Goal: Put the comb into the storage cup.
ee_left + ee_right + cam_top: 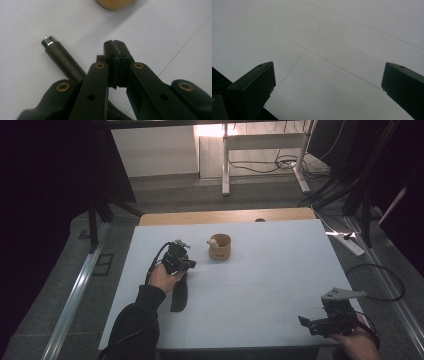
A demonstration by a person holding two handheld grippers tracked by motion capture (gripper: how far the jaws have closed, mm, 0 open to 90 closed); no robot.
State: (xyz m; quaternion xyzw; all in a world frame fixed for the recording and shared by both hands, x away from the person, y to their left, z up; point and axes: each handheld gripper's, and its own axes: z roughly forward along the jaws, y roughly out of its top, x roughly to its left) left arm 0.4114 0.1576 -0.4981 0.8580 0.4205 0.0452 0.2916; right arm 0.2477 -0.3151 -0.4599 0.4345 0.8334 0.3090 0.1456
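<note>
Tool position: dark cylindrical handle with silver tip [63, 61] lies flat on white table [280, 275], left of centre | left gripper [115, 50] jaws pressed together, empty, just beside handle, long axis alongside jaws | right gripper [328, 82] wide open, near right front corner, well apart | tan wooden cup [220, 247] just beyond.

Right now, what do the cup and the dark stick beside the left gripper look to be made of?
Cup: likely wood or bamboo, matte tan, no glare. Stick: dull dark grey barrel, plastic or coated metal, with a shiny silver, probably metal tip.
</note>
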